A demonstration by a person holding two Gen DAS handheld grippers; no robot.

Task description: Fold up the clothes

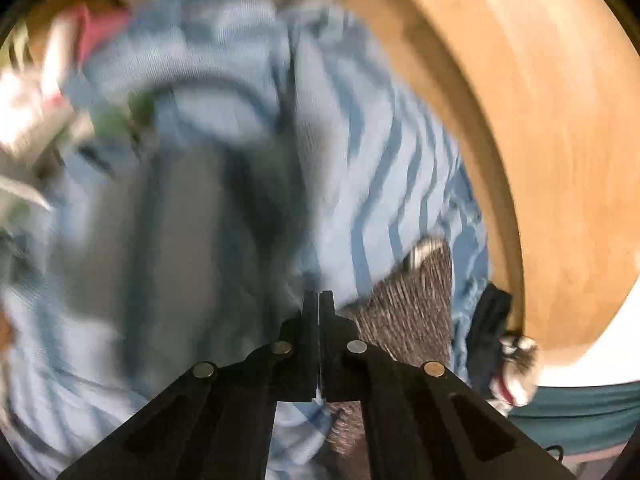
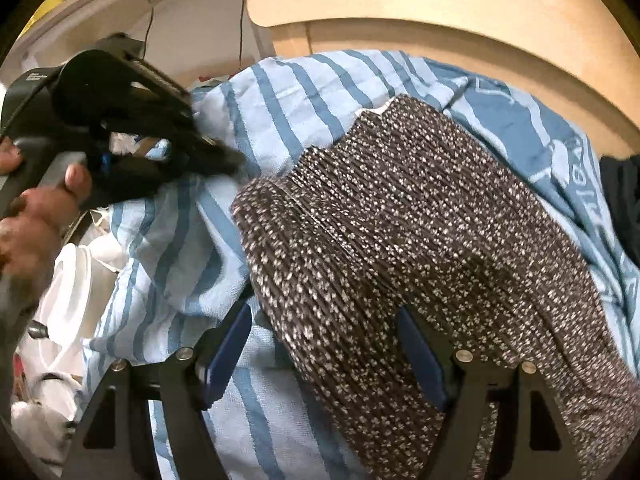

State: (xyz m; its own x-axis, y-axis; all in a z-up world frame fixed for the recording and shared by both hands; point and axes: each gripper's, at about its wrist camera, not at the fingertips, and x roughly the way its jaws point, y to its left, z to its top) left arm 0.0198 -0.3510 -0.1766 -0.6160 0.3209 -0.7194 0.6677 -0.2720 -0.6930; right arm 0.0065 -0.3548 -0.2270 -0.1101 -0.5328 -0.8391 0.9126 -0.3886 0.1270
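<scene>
A: Your left hand-held gripper (image 1: 319, 300) has its fingers pressed together. I cannot tell whether any cloth sits between them; that view is blurred.

B: And the right hand-held gripper (image 2: 324, 344)?

A: Yours stands wide apart, straddling the speckled dark knit garment (image 2: 420, 240). The knit lies on the blue striped cloth (image 2: 288, 96), which is spread over the wooden bench (image 2: 460, 12).

The right gripper (image 2: 324, 344) hangs with jaws wide apart over a dark speckled knit (image 2: 420, 240), which lies on a blue-striped cloth (image 2: 288, 96). At upper left a hand (image 2: 28, 220) holds the left gripper (image 2: 236, 160), its tips at the striped cloth. White cloth (image 2: 76, 280) lies lower left, the worktop (image 2: 440, 12) beyond.
</scene>
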